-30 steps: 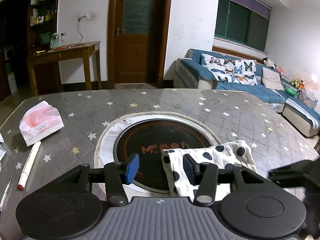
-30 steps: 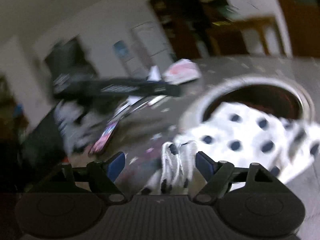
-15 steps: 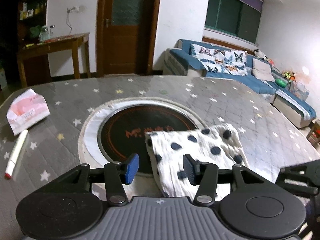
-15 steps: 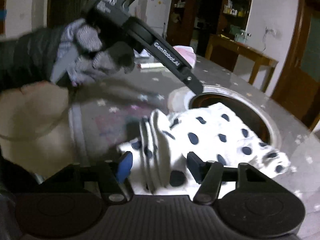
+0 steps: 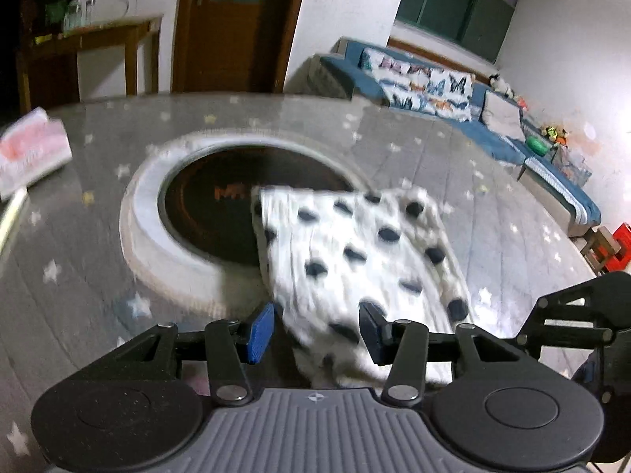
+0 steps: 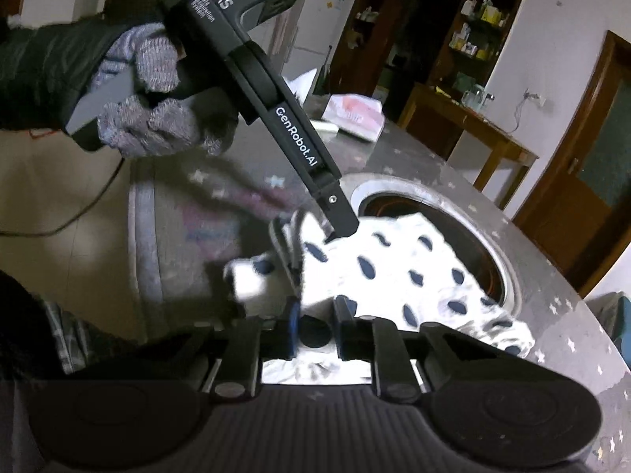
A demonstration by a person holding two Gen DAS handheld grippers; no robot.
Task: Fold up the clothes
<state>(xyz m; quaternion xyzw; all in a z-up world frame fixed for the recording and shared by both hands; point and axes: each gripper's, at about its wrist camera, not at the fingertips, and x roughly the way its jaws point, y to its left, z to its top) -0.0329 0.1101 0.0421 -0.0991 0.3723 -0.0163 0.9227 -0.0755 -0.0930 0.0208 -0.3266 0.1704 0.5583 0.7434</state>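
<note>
Lying folded on the grey star-print table cover (image 5: 493,213), the white cloth with dark spots (image 5: 355,244) has its far edge over the dark round inset (image 5: 205,205) at the table's middle and its near edge trailing toward the person. The left gripper (image 5: 315,333) hangs over that near edge with its blue-padded jaws standing apart; a corner of the cloth sits in the gap between them, and neither pad presses on it. The right gripper (image 6: 314,329) is on the cloth's edge nearest the person, on the side away from the inset, and its jaws are closing with a bunched fold of the spotted fabric between the pads. In the right wrist view a gloved hand (image 6: 150,118) holds the left gripper's black handle, whose tip reaches the cloth just short of the inset's pale rim. Beyond the inset, toward the left table edge, lies a pink and white tissue pack (image 5: 31,153), with a white marker (image 5: 12,213) just beside it. Both views are blurred around the cloth.
</note>
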